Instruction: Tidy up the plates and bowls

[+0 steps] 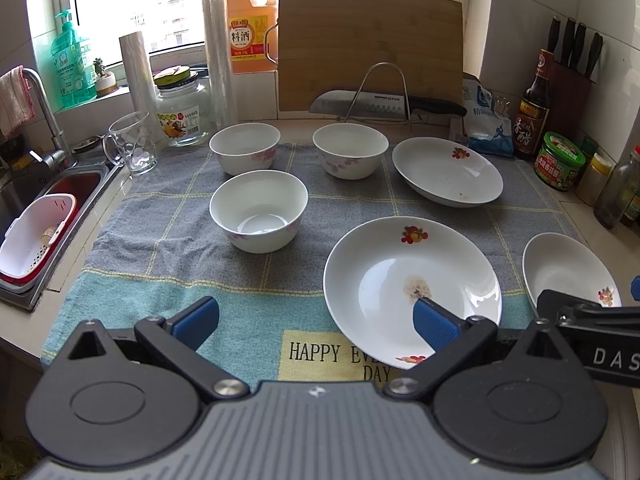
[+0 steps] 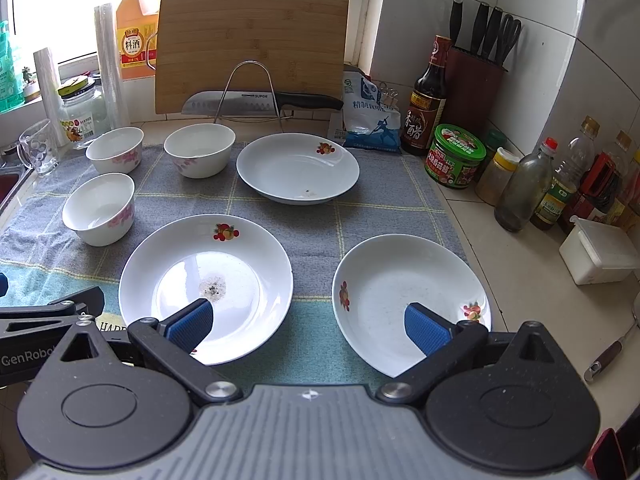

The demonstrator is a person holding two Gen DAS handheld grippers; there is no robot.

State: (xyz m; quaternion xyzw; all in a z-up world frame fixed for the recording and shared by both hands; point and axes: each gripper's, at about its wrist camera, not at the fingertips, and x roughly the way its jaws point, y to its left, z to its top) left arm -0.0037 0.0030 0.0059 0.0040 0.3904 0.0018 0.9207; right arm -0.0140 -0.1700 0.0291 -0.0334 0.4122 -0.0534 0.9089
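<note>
We see a kitchen counter covered by a grey-and-teal checked cloth mat point(image 1: 248, 280), and on it the dishes to be sorted. Three white ceramic bowls with pink flower prints stand upright toward the left: the far-left bowl point(image 1: 245, 147) and the far-middle bowl point(image 1: 350, 150) sit side by side near the back edge of the mat, and the near bowl point(image 1: 258, 210) stands in front of them, apart from both.

Three shallow white plates with small fruit decals lie flat and separate. The back plate point(image 2: 297, 168) rests near the far right of the mat, in front of an upright bamboo cutting board point(image 2: 252, 44) and a steel-bladed kitchen knife point(image 2: 256, 102) on a wire rack. The middle plate point(image 2: 206, 286) carries a greyish smudge at its centre; whether that is food residue or wear we cannot tell. The right plate point(image 2: 408, 300) lies beside it at the mat's right edge, not touching it.

Our left gripper point(image 1: 316, 316) hangs above the mat's near edge with its jaws spread wide and nothing between them; its right blue pad appears over the middle plate's near rim. Our right gripper point(image 2: 310, 322) is likewise spread wide and empty, one pad seen over the middle plate and the other over the right plate.
</note>
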